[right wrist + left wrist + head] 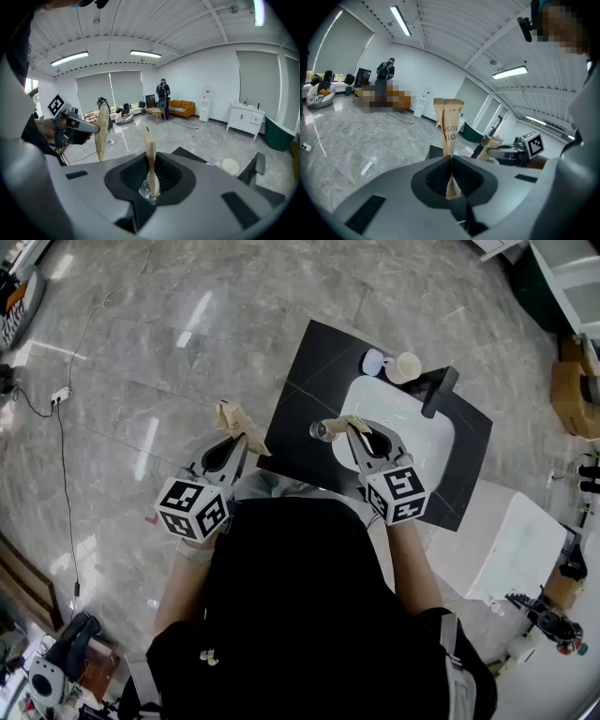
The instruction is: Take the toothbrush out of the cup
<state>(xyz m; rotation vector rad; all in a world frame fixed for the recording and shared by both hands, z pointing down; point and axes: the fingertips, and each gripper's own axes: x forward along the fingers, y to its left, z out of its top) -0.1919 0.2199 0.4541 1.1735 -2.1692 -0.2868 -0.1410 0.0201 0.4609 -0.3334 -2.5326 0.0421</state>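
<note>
My left gripper [240, 435] is shut on a tan paper wrapper piece [233, 415] held over the floor, left of the counter. In the left gripper view the wrapper piece [449, 123] stands upright, with printed letters, pinched between the closed jaws of my left gripper [451, 158]. My right gripper [354, 435] is over the sink's near edge, shut on a paper-wrapped toothbrush [348, 423] with a clear end [320, 430]. In the right gripper view its paper strip [150, 150] rises from my right gripper [152, 165]. A beige cup [406, 367] stands behind the sink.
A white sink [412, 427] is set in a black counter [309, 371], with a black faucet [439, 392] and a white round lid [373, 361] beside the cup. A white cabinet [502, 545] stands to the right. Cables lie on the grey floor [141, 352].
</note>
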